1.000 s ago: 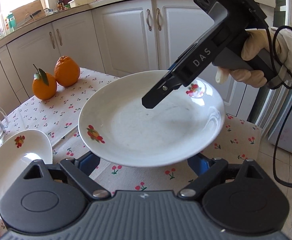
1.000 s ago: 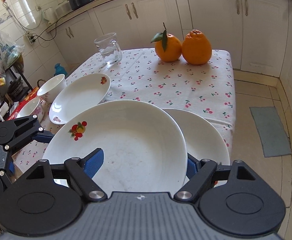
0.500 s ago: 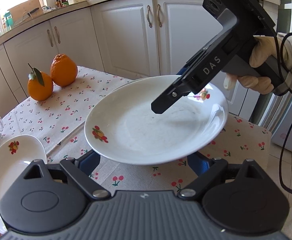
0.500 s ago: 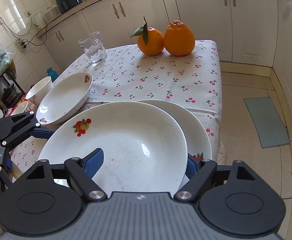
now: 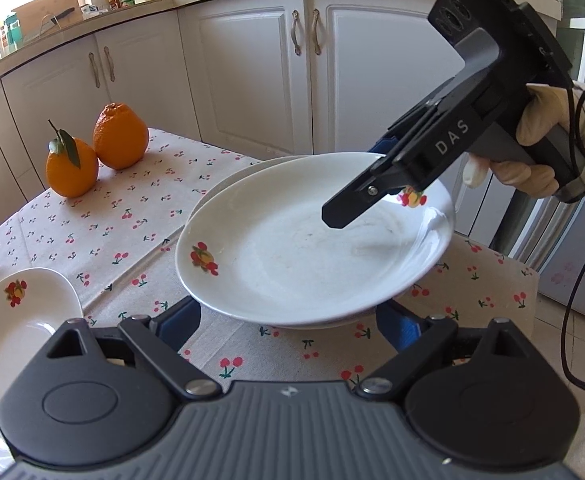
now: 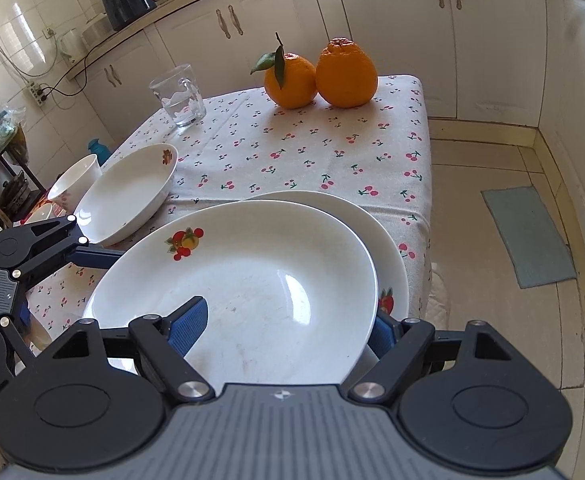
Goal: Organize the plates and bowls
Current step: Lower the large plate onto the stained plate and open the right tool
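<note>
A white plate with fruit decals [image 5: 312, 256] [image 6: 252, 280] is held by my right gripper [image 6: 284, 326] [image 5: 356, 188], which is shut on its rim with one pad inside the dish and the other outside. This plate lies close over a second, matching plate [image 5: 228, 176] [image 6: 388, 240] at the table's corner; whether they touch I cannot tell. My left gripper [image 5: 290, 324] sits low at the plate's opposite rim. Its jaws are opening and stand wide, with the rim above them and no pad pressing. One of its fingers [image 6: 96, 255] reaches toward the plate's edge.
Two oranges [image 5: 96, 156] [image 6: 320, 74] and a glass mug [image 6: 178, 96] stand at the far side of the cherry-print tablecloth. A deep white dish [image 6: 128, 192] [image 5: 16, 320] and a white bowl [image 6: 74, 180] sit to one side. The table edge drops to floor with a mat [image 6: 528, 236].
The right gripper has carried the plate sideways and down, from hovering tilted over the cloth to lying over the second plate. The left gripper has stayed near its rim.
</note>
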`<state>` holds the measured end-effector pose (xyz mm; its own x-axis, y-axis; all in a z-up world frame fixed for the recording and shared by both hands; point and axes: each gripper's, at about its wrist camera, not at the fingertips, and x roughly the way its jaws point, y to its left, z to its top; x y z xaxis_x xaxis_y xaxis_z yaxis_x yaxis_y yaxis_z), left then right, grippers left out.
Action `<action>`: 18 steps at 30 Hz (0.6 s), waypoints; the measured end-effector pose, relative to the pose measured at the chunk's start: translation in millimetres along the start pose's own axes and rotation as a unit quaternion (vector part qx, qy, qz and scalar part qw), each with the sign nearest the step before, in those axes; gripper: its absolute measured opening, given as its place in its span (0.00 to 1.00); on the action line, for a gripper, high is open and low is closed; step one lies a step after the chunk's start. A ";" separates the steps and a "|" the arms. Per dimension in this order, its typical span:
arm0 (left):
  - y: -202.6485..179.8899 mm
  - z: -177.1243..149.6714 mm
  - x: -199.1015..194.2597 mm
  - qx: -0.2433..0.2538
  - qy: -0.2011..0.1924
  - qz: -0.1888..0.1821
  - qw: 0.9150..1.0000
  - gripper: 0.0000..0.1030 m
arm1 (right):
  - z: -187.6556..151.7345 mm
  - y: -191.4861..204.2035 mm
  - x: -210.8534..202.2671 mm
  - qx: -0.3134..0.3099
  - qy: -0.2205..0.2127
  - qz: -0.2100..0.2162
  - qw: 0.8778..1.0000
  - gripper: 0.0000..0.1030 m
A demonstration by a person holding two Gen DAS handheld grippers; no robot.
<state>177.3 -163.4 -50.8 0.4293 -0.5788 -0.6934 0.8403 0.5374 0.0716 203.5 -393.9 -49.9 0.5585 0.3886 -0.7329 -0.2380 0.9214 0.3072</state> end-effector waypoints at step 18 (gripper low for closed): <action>-3.2 -1.6 -1.8 0.004 -0.012 0.006 1.000 0.93 | -11.4 10.0 -22.8 0.007 -0.011 -0.033 0.999 0.84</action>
<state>173.2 -163.1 -50.9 0.4476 -0.5860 -0.6754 0.8370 0.5405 0.0857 179.4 -393.6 -37.0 0.5897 0.3271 -0.7384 -0.1884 0.9448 0.2681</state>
